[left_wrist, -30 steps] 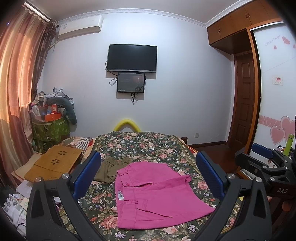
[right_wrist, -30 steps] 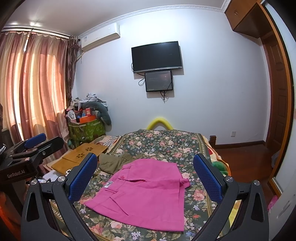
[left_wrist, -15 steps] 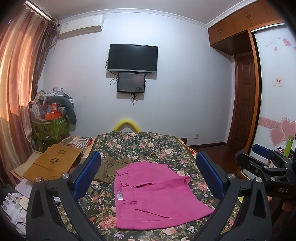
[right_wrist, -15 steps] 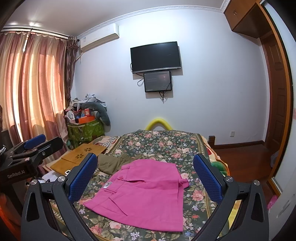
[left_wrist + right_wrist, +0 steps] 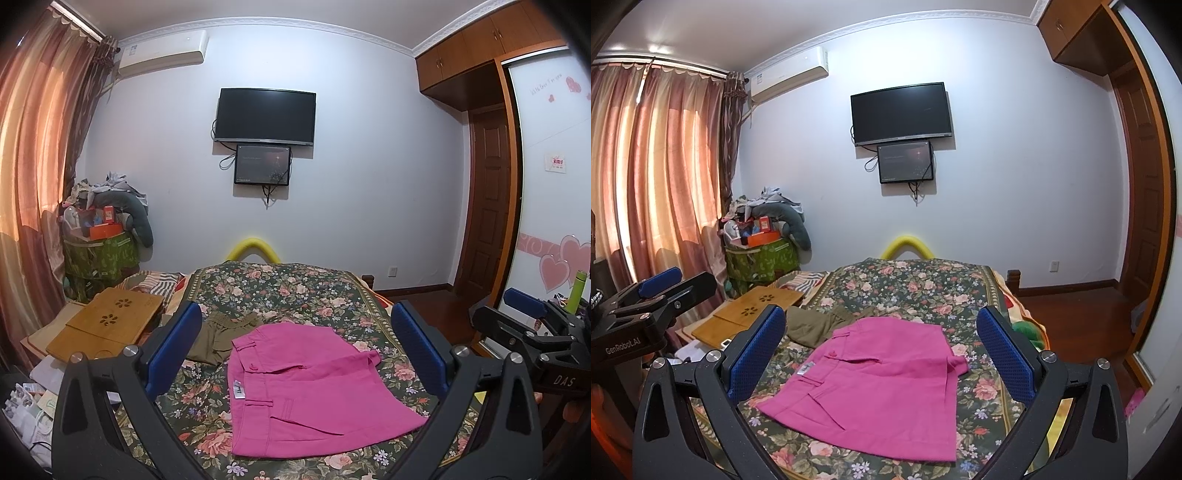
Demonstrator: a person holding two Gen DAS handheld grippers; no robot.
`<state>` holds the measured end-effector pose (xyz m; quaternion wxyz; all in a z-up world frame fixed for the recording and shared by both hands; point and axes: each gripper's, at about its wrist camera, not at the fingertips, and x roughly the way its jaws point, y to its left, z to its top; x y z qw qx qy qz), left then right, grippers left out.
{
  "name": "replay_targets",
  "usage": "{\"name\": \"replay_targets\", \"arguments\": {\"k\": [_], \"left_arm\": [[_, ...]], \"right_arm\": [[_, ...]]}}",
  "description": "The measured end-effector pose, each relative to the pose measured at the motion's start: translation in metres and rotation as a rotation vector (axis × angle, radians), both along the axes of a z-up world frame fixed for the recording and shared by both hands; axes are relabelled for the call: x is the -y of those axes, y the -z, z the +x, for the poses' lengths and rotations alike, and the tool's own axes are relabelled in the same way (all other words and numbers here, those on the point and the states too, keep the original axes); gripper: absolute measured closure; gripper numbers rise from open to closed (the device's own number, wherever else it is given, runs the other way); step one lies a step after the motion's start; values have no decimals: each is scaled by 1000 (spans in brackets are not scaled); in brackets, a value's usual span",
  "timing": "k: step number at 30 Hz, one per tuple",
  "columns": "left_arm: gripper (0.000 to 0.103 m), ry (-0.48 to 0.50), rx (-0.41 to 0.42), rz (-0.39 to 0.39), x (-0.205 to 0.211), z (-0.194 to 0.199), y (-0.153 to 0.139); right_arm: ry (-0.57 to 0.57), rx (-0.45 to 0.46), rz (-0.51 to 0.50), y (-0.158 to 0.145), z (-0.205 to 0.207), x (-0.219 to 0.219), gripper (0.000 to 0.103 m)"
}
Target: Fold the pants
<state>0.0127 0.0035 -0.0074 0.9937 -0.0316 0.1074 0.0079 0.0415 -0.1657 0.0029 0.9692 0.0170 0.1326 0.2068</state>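
The left gripper (image 5: 295, 350), stamped "GenRobot.AI", hangs with fingers spread wide, holding nothing. Between the two, the bright pink cotton pants (image 5: 306, 384) lie folded flat on the near end of the dark floral bedspread (image 5: 280, 291). They look light, soft and floppy; I'd pinch a hem edge or the waistband, near the small unreadable white tag (image 5: 238, 390). The right gripper (image 5: 882, 354), marked "DAS", gapes empty too.

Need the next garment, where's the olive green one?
The crumpled olive green garment lies on the floral bedspread, touching the pink pants' far-left edge, beside the wooden lap desk.
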Motion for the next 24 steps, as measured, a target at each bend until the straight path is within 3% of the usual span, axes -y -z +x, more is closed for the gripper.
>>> {"name": "replay_targets", "arguments": {"k": [16, 24], "left_arm": [[0, -4, -8, -5, -2, 3, 3], [0, -31, -100, 2, -5, 37, 15]], "right_arm": [[-1, -9, 0, 1, 1, -1, 0], [6, 8, -21, 3, 16, -7, 0]]}}
